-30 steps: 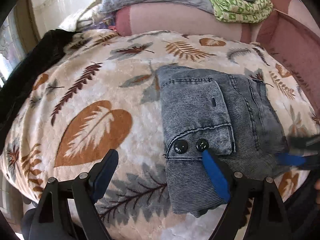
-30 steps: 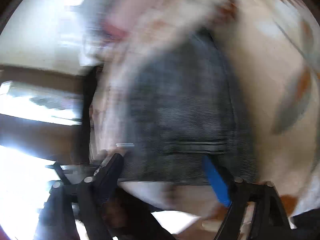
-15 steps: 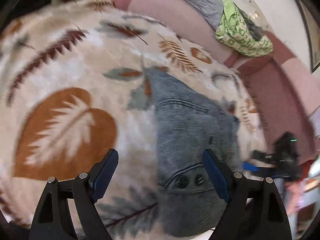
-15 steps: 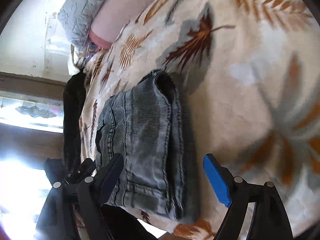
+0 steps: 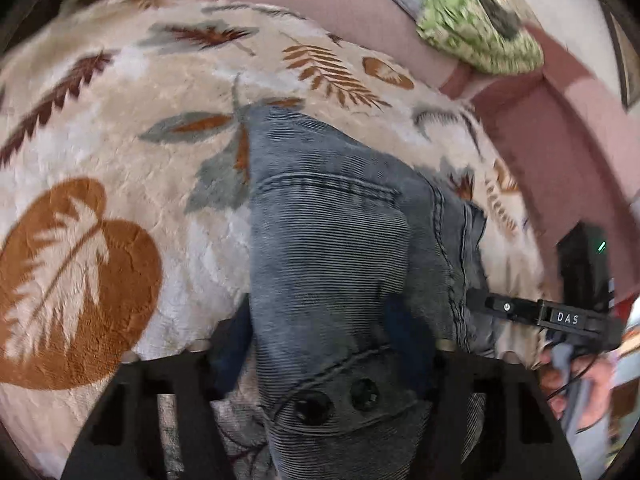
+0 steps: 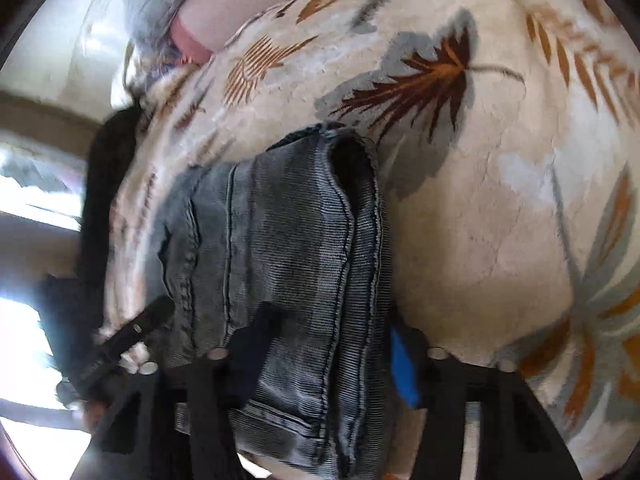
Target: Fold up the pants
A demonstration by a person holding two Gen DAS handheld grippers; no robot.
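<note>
The grey-blue corduroy pants (image 5: pixel 332 240) lie folded into a thick packet on the leaf-print blanket (image 5: pixel 120 120). Two dark buttons (image 5: pixel 312 404) face me at the near end. My left gripper (image 5: pixel 320 332) straddles that end; its jaws are closing, and both pads touch the bunched fabric between them. From the side, my right gripper (image 6: pixel 326 354) is closing on the stacked seams of the pants (image 6: pixel 280 240), its blue pad against the right edge. The right gripper's black body (image 5: pixel 520 312) and a hand (image 5: pixel 572 384) show at the packet's right side.
A pink sofa back (image 5: pixel 320 4) runs behind the blanket, with a green patterned cloth (image 5: pixel 472 36) on it. A dark cloth (image 6: pixel 104 168) hangs off the blanket's far edge by a bright window. Bare blanket (image 6: pixel 500 200) spreads to the right of the pants.
Both grippers have come down over the folded pants and their jaws have narrowed from wide apart onto the fabric. The pants now bulge between the fingers.
</note>
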